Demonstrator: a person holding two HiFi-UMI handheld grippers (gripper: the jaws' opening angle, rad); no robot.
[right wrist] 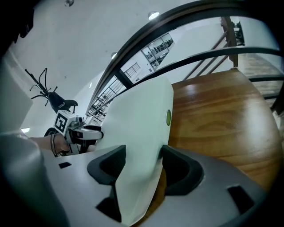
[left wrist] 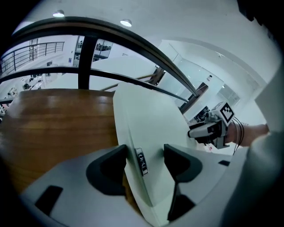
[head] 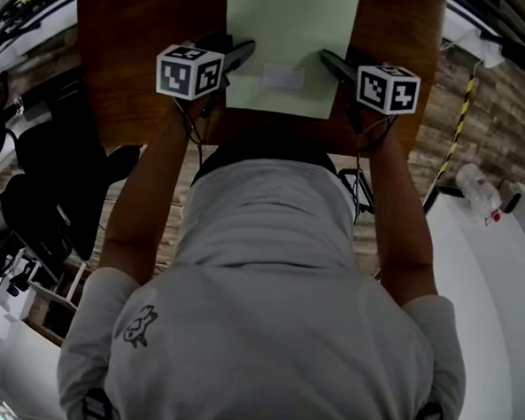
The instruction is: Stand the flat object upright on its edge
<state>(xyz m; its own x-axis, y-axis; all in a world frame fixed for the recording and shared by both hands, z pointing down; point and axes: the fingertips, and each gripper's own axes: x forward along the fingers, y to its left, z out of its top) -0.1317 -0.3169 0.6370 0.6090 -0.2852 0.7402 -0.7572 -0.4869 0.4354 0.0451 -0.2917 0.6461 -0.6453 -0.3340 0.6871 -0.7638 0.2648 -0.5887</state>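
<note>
A flat pale green case (head: pixel 291 38) lies on the brown wooden table (head: pixel 130 55), a small silvery label (head: pixel 282 76) near its front edge. My left gripper (head: pixel 239 57) holds its left front corner and my right gripper (head: pixel 333 65) its right front corner. In the left gripper view the case (left wrist: pixel 146 119) rises slanted between the jaws of the left gripper (left wrist: pixel 144 162), both pads against it. In the right gripper view the case (right wrist: pixel 137 119), with a green dot (right wrist: pixel 168 117), fills the gap of the right gripper (right wrist: pixel 142 162). Each view shows the opposite gripper across the case.
The table's front edge runs just before the person's torso (head: pixel 258 275). Dark chairs and gear (head: pixel 51 183) stand at the left, and a white counter (head: pixel 479 289) with a bottle (head: pixel 477 187) at the right. Dark railings (left wrist: pixel 84 57) run beyond the table.
</note>
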